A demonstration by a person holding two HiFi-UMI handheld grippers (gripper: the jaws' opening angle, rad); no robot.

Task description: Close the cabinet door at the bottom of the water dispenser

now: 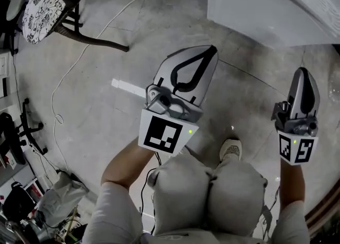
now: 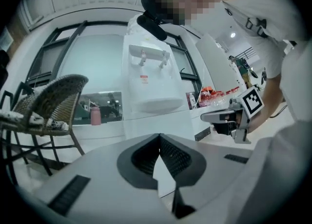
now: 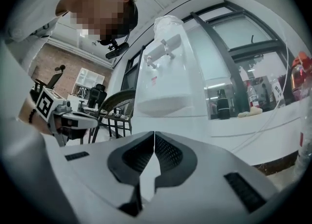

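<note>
The white water dispenser (image 2: 151, 86) stands ahead of both grippers, two taps on its upper front; it shows too in the right gripper view (image 3: 165, 76) and at the head view's top right (image 1: 276, 3). Its lower front (image 2: 156, 120) looks like a flat white face, and my jaws hide the bottom of it. My left gripper (image 2: 159, 135) is shut with nothing in it, held off the dispenser (image 1: 210, 51). My right gripper (image 3: 154, 132) is shut and empty as well, short of the dispenser at the right (image 1: 302, 70). Each gripper sees the other beside it.
A wicker chair (image 1: 42, 3) with a patterned cushion stands at the far left. A white power strip (image 1: 127, 87) and its cable (image 1: 69, 73) lie on the grey floor. The person's shoe (image 1: 230, 150) is between the grippers. Bottles (image 3: 253, 96) line a window sill behind the dispenser.
</note>
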